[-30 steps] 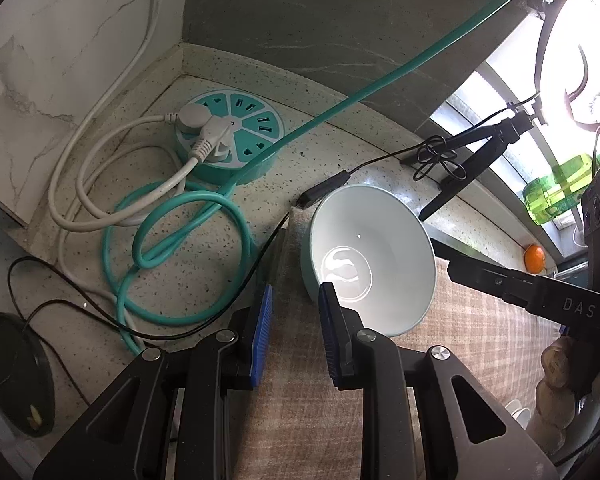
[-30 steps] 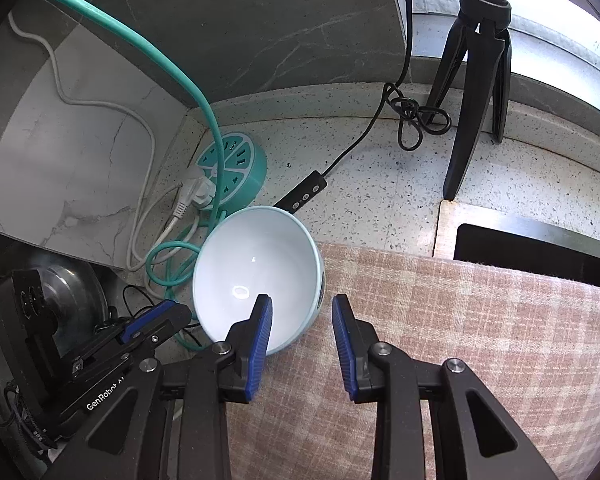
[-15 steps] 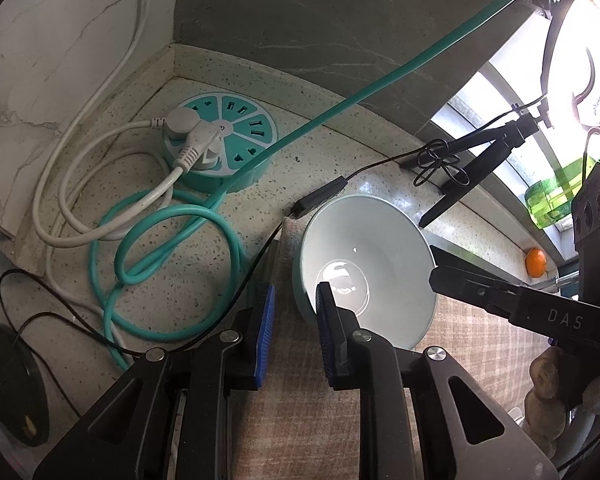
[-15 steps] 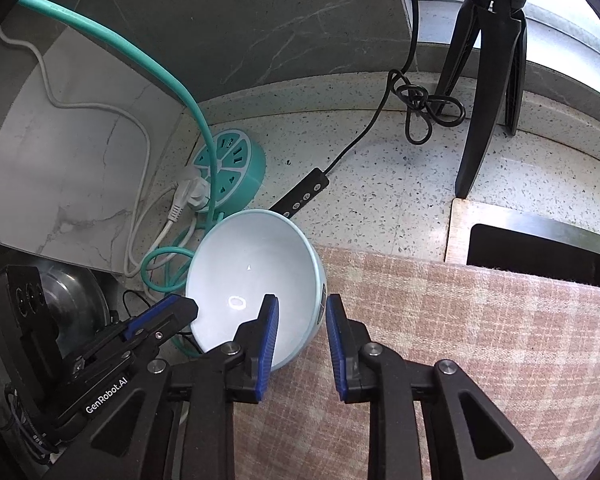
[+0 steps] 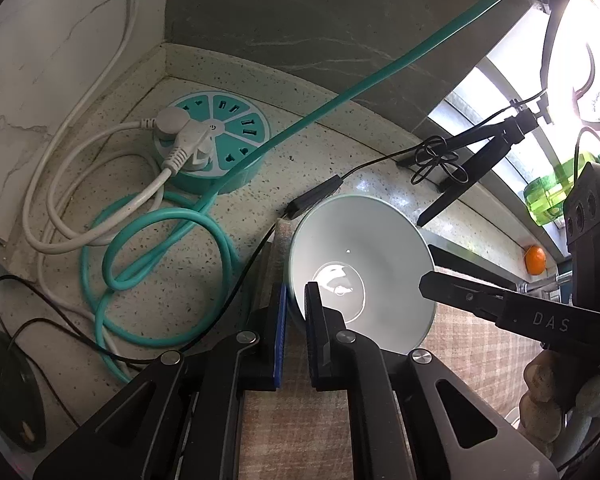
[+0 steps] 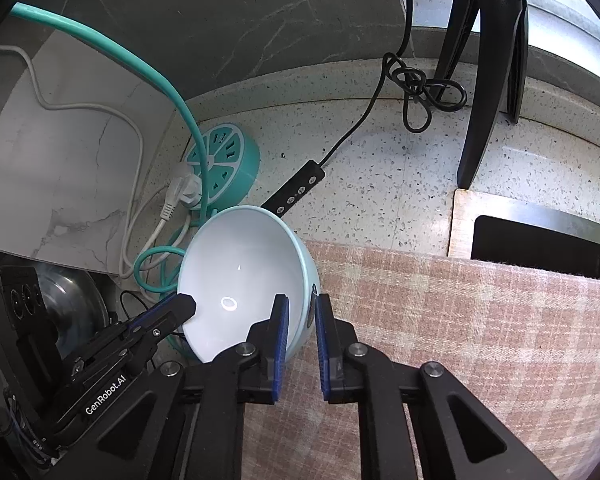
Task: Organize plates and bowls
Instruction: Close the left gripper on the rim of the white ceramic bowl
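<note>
Both views are fisheye cameras mounted just behind a gripper's two fingers, looking steeply down and forward along them at a speckled counter corner from close range. The left wrist view sits on the left side of a pale bowl (image 5: 364, 264), which fills its centre toward 3 o'clock; the right wrist view sits on the bowl's other side, with the bowl (image 6: 244, 280) toward 9 o'clock. Both share the bowl, a round teal power strip (image 5: 216, 148) (image 6: 224, 168), the plaid cloth (image 5: 472, 344) (image 6: 460, 320) and a black tripod (image 5: 480, 152) (image 6: 488, 60). Each view catches the other gripper at its edge.
</note>
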Action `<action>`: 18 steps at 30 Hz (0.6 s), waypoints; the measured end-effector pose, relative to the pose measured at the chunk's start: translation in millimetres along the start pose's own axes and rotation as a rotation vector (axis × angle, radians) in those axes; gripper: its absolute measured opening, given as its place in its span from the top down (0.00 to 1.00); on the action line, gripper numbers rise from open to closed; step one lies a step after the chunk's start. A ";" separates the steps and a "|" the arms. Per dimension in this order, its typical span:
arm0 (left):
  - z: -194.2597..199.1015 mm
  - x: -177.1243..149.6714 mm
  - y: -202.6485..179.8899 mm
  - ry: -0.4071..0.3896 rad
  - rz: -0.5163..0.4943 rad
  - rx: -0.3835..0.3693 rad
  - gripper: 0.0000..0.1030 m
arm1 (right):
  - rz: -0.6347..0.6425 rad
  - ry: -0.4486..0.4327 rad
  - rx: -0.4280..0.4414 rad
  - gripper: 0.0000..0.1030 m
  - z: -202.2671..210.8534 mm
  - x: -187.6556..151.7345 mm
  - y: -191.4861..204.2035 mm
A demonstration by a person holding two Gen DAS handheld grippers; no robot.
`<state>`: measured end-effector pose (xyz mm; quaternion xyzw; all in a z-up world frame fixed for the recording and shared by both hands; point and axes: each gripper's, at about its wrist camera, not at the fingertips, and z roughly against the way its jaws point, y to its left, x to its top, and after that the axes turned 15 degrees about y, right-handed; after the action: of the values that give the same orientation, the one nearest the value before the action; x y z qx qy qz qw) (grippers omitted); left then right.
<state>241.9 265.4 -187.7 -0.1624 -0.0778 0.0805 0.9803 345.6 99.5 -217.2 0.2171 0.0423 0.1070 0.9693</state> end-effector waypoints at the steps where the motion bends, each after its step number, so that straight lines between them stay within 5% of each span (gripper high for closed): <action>1: 0.0 0.0 -0.6 -0.001 -0.002 0.003 0.93 | -0.001 -0.001 0.000 0.90 -0.6 0.2 0.0; 18: 4.9 -4.6 -3.6 -0.009 -0.011 0.006 0.93 | -0.005 -0.002 0.003 0.91 8.4 -3.7 -1.7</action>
<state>236.9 262.7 -182.6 -0.1586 -0.0827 0.0760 0.9809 343.4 93.7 -210.2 0.2188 0.0420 0.1041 0.9693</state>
